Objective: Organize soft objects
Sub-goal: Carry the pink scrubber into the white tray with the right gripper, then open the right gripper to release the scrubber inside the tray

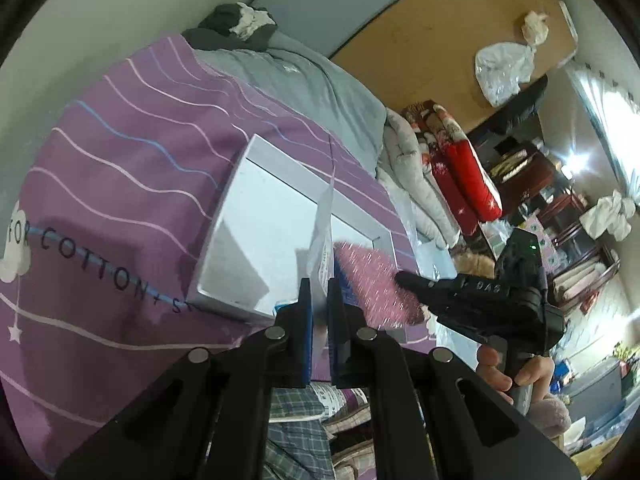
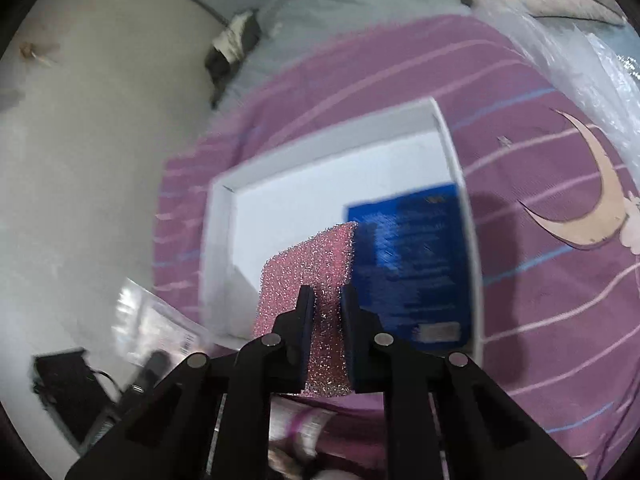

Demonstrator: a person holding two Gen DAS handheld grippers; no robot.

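Right gripper point(image 2: 324, 300) jaws clamped on pink sponge point(image 2: 310, 276), long axis running away from jaws, hanging over near edge of white box point(image 2: 218, 216) on bed. Left gripper point(image 1: 319, 292) jaws pinched on clear plastic bag point(image 1: 322, 236), just beside.

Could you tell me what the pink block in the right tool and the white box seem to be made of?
Pink block: apparently coarse open-cell sponge foam, its surface grainy, porous and glinting. White box: probably thin cardboard, with flat matte walls and sharply folded corners.
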